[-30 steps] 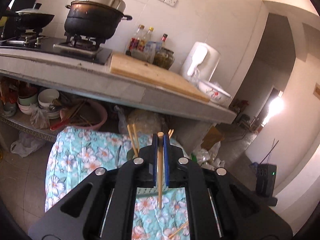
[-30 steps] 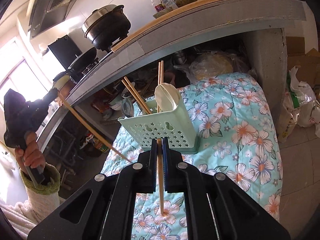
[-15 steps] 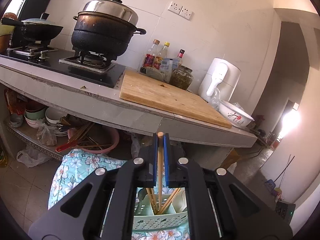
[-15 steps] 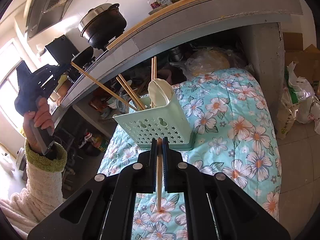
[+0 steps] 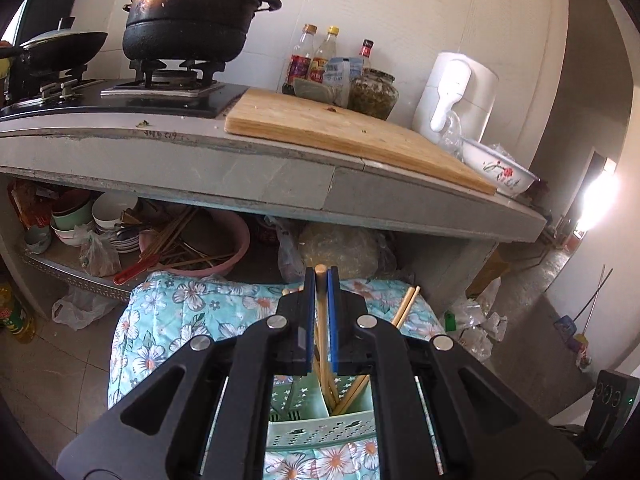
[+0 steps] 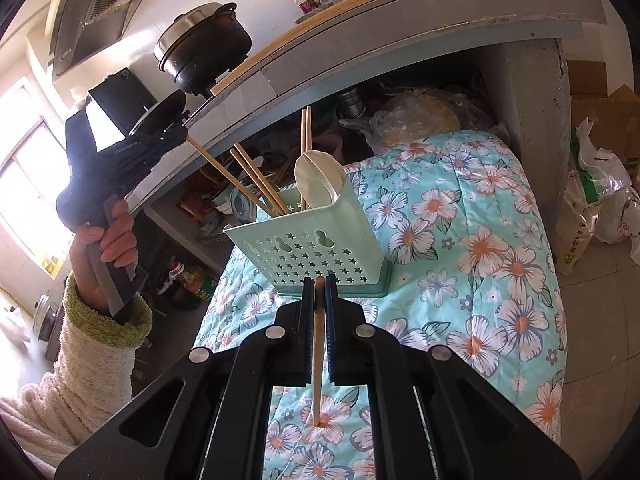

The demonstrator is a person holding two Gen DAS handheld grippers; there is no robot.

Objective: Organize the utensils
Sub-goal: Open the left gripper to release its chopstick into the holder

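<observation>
My left fingers (image 5: 320, 280) pinch a wooden chopstick (image 6: 224, 174) tip-down into the pale-green perforated plastic holder (image 6: 308, 248) at twelve o'clock; release next. Right fingers (image 6: 319, 286) clamp another wooden chopstick (image 6: 317, 360).

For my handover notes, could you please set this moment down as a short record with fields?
Setting: floral quilt in front of a kitchen counter
Utensil holder: pale green perforated caddy standing on the quilt, holding chopsticks and a white spoon
Left claw: shut on a chopstick whose lower end is inside the caddy
Right claw: shut on a second chopstick, in front of the caddy, tip over the quilt
Task state: neither held chopstick released yet
</observation>
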